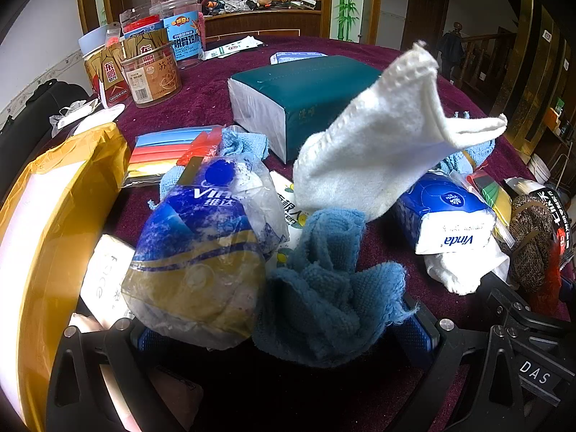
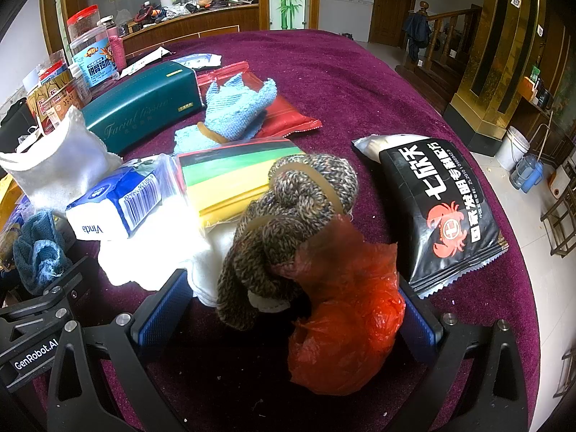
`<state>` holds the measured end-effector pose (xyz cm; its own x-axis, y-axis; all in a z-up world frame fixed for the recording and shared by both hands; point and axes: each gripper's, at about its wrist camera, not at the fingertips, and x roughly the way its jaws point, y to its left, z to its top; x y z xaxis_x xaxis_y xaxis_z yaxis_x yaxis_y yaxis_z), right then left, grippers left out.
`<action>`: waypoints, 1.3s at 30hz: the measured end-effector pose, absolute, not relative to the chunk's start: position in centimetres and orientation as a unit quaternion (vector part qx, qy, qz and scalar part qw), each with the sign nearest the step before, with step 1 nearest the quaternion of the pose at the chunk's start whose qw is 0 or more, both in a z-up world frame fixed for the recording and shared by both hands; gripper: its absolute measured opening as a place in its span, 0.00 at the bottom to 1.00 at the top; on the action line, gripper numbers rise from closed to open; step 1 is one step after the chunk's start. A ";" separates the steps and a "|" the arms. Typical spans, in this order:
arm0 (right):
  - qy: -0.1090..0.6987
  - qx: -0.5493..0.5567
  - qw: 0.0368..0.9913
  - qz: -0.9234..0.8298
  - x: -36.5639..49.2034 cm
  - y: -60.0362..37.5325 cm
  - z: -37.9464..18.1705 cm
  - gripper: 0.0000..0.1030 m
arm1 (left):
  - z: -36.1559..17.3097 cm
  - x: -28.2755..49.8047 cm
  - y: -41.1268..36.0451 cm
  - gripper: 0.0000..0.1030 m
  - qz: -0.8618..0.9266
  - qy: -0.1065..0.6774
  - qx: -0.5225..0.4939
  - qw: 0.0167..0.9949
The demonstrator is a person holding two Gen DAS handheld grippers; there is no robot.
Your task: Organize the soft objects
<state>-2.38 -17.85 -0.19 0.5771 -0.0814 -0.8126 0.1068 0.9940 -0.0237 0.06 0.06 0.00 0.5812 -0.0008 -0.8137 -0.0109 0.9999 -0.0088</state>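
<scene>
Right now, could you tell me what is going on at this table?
A person is sorting soft items on a cluttered maroon table with two handheld tongs. The left tongs sit open around a crumpled blue cloth and a bagged Vinda tissue pack. The right tongs sit open around a red plastic bag and a brown knit bundle.

My left wrist camera sits low and close over the maroon tablecloth (image 1: 216, 100), looking forward across the table toward the wooden counter (image 1: 262, 23). My right wrist camera is just as low and faces much the same way, from further right, I think. Both views share the green tissue box (image 1: 288, 108) (image 2: 144, 108), white cloth (image 1: 378, 144) (image 2: 61, 165) and Vinda pack (image 1: 446, 212) (image 2: 115, 205).
</scene>
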 end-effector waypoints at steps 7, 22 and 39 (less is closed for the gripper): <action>0.458 0.013 0.887 -0.051 -2.4 -17.9 -0.2 1.00 | 0.0 0.1 0.1 1.00 0.003 0.457 -0.006 0.889; 0.480 0.000 0.876 -0.046 -1.9 -17.4 -0.1 1.00 | 0.3 -0.7 0.3 0.99 -0.018 0.476 -0.005 0.879; 0.283 -0.016 0.957 -0.061 -9.4 -17.6 7.0 1.00 | 10.0 -13.0 12.5 1.00 0.011 0.338 -0.021 0.941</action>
<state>-9.43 -17.60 6.98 0.8328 -0.1255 -0.5392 0.1072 0.9921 -0.0652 -13.00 12.54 10.04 0.7717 0.0068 -0.6360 -0.0347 0.9989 -0.0313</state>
